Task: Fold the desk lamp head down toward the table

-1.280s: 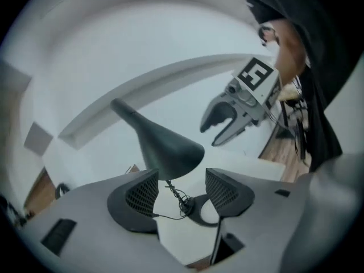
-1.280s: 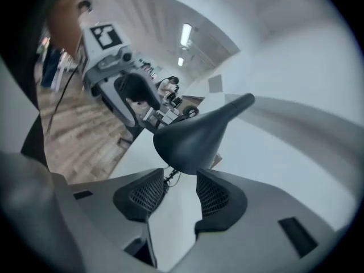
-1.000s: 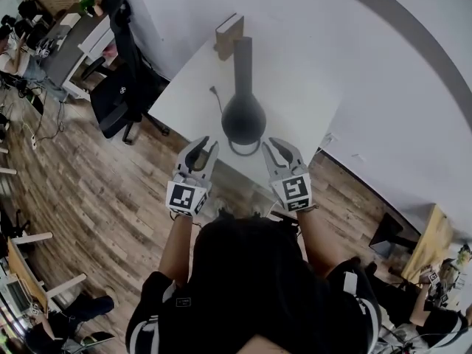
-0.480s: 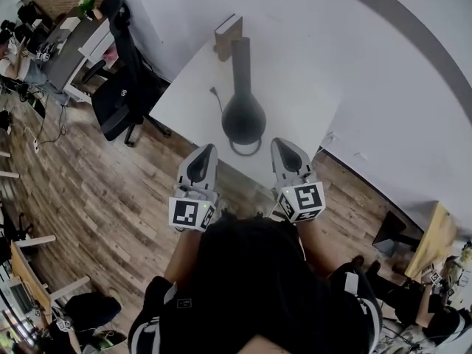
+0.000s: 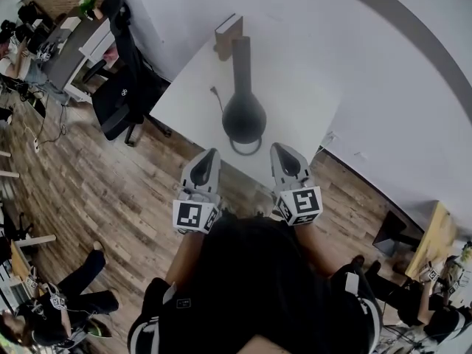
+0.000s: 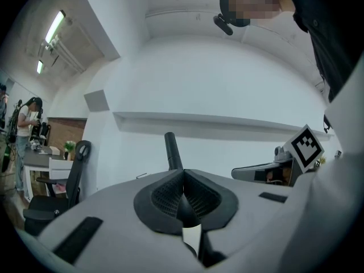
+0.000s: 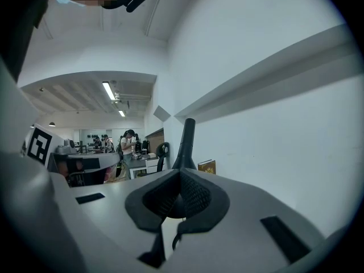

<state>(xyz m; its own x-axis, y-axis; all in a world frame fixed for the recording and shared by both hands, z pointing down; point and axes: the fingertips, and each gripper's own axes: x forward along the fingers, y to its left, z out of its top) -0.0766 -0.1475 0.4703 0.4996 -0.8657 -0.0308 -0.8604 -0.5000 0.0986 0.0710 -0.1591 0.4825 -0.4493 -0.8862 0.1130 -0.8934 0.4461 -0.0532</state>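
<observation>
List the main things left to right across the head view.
black office chair → left gripper, shut → desk lamp on the white table → right gripper, shut. The book lines up with the lamp, so it is left out.

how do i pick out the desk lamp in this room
Find the white rectangular table set against the white wall. Near its middle stands the black desk lamp, a round bulbous body narrowing into a tall upright neck. Unlike the brown book-shaped block at the far edge behind it, it is black and rounded.
</observation>
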